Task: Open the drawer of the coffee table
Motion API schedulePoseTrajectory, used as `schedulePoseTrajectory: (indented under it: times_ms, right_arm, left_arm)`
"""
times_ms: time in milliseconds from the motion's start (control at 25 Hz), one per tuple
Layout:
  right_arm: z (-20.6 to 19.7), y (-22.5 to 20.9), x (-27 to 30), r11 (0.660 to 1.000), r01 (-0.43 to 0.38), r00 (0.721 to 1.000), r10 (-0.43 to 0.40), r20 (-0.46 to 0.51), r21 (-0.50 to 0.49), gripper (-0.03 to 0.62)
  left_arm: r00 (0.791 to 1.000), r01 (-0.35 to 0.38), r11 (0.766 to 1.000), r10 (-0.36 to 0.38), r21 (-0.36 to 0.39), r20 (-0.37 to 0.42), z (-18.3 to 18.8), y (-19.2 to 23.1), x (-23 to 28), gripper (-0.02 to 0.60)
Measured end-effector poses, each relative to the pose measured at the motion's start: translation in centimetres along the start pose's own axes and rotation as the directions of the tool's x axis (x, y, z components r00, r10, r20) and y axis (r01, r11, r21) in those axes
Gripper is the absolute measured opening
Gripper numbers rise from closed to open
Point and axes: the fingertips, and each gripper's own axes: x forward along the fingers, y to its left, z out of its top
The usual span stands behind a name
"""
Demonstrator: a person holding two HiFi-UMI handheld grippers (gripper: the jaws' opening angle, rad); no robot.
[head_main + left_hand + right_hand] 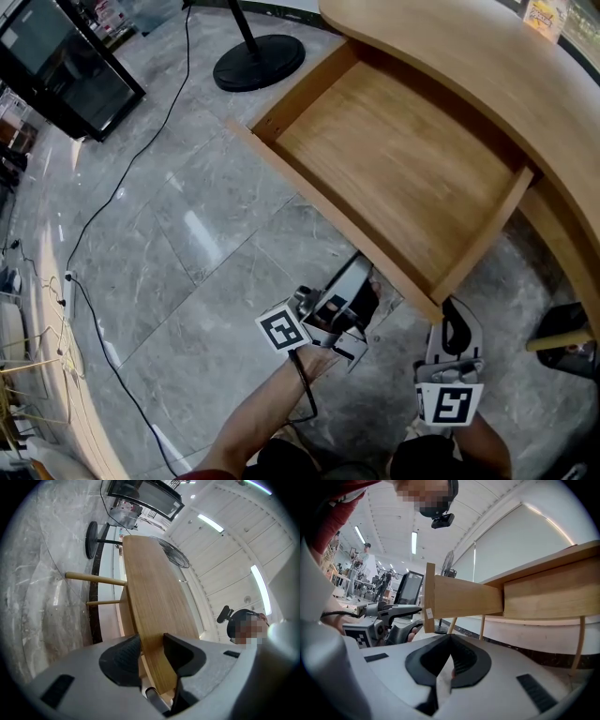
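The coffee table [487, 66] stands on grey floor tiles [187, 234] with its drawer [394, 159] pulled far out. A black screen [56, 66], a round stand base [258, 61] and a cable [112, 197] lie well clear. The left gripper [152, 646] clamps the drawer's front panel. The right gripper [450, 639], jaws together, hovers just beside its corner. Print on a yellow packet [546, 14] on the tabletop and on a small sticker [429, 613] on the panel's end is unreadable.
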Motion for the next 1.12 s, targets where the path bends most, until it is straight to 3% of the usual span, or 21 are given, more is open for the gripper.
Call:
schedulePoseTrajectory:
  times_ms: [480, 680, 800, 1000, 1120]
  right_arm:
    - [-1.0, -0.1, 0.0, 1.000, -0.003, 1.000, 0.003, -0.021, 0.003, -0.005]
    - [-1.1, -0.3, 0.0, 1.000, 0.000, 1.000, 0.000, -0.020, 0.004, -0.005]
    - [-1.3, -0.4, -0.1, 1.000, 0.000, 1.000, 0.000, -0.028, 0.004, -0.005]
    - [-1.7, -0.7, -0.2, 1.000, 0.001, 0.999, -0.001, -0.040, 0.007, -0.005]
    - [-1.8, -0.9, -0.2, 1.000, 0.004, 0.999, -0.004, -0.042, 0.012, -0.005]
  left_arm:
    - [1.000, 0.016, 1.000, -0.016, 0.008, -0.011, -0.1, 0.2, 0.0, 0.161]
    - [1.000, -0.001, 0.998, 0.003, 0.065, -0.030, -0.1, 0.2, -0.2, 0.166]
    - [0.998, -0.029, 0.993, 0.036, 0.113, -0.056, -0.5, 0.5, -0.3, 0.167]
    - [0.985, -0.132, 0.973, 0.150, 0.188, -0.080, -1.4, 2.4, -1.7, 0.167]
    - [0.969, -0.156, 0.955, 0.198, 0.253, -0.149, -2.4, 3.2, -2.4, 0.167]
